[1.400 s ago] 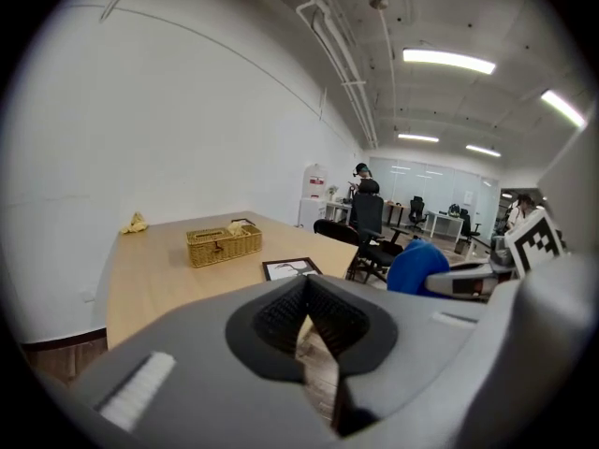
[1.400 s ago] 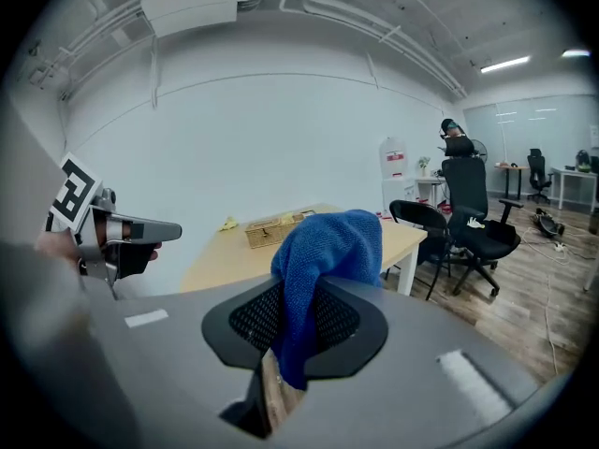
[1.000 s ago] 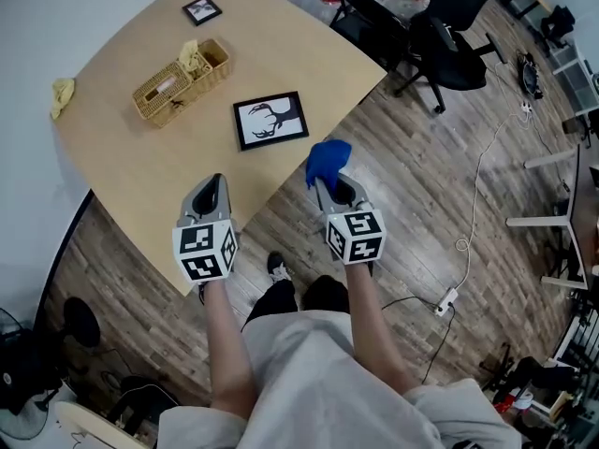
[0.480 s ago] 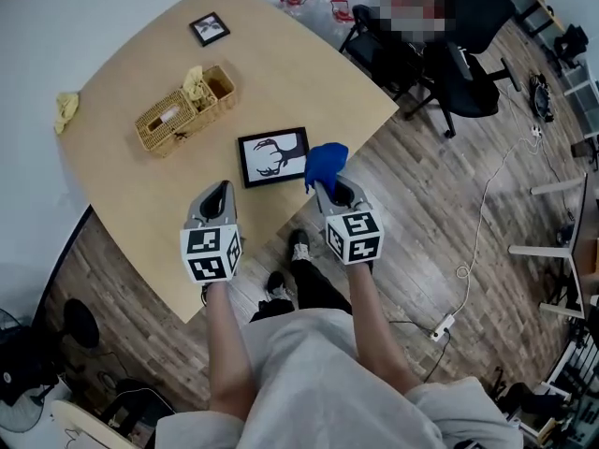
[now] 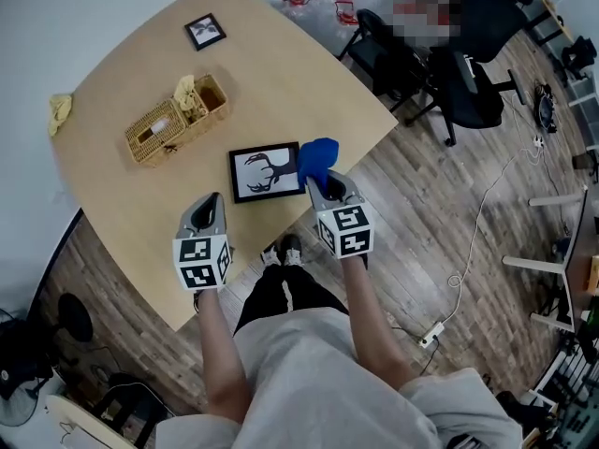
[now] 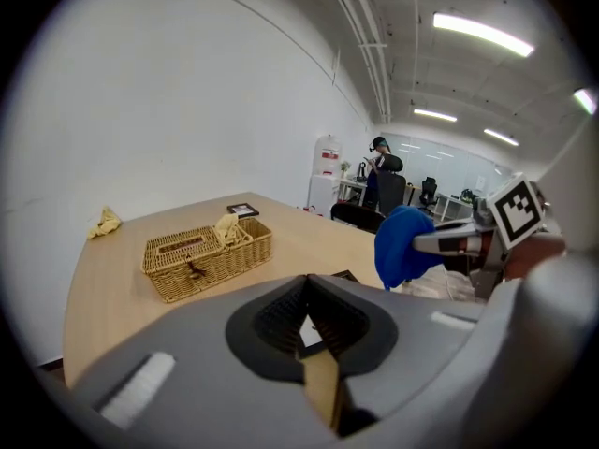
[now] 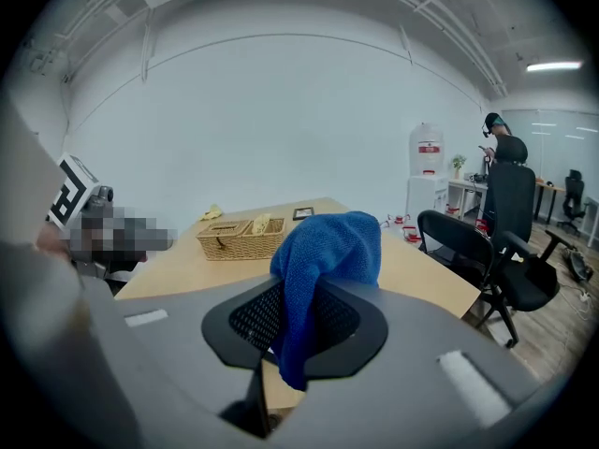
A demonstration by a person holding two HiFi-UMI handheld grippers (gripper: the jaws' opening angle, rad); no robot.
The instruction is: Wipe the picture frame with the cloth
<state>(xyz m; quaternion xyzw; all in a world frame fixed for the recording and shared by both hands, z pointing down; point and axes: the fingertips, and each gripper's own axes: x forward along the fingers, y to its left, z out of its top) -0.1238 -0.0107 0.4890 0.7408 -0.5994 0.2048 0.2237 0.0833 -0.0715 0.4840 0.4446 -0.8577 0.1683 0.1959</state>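
Head view: the black-framed deer picture (image 5: 265,171) lies just ahead, between the closed, empty left gripper (image 5: 208,202) and the right gripper (image 5: 323,181), which clamps the blue cloth (image 5: 317,159). Both grippers sit nearer it than a second ago.

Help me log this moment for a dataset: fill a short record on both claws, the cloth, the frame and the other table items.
left claw: shut, empty, over the near edge of the table
right claw: shut on cloth
cloth: blue, raised off the table, beside the frame
picture frame: flat on table, deer print up
other: wicker basket, small frame, yellow rag
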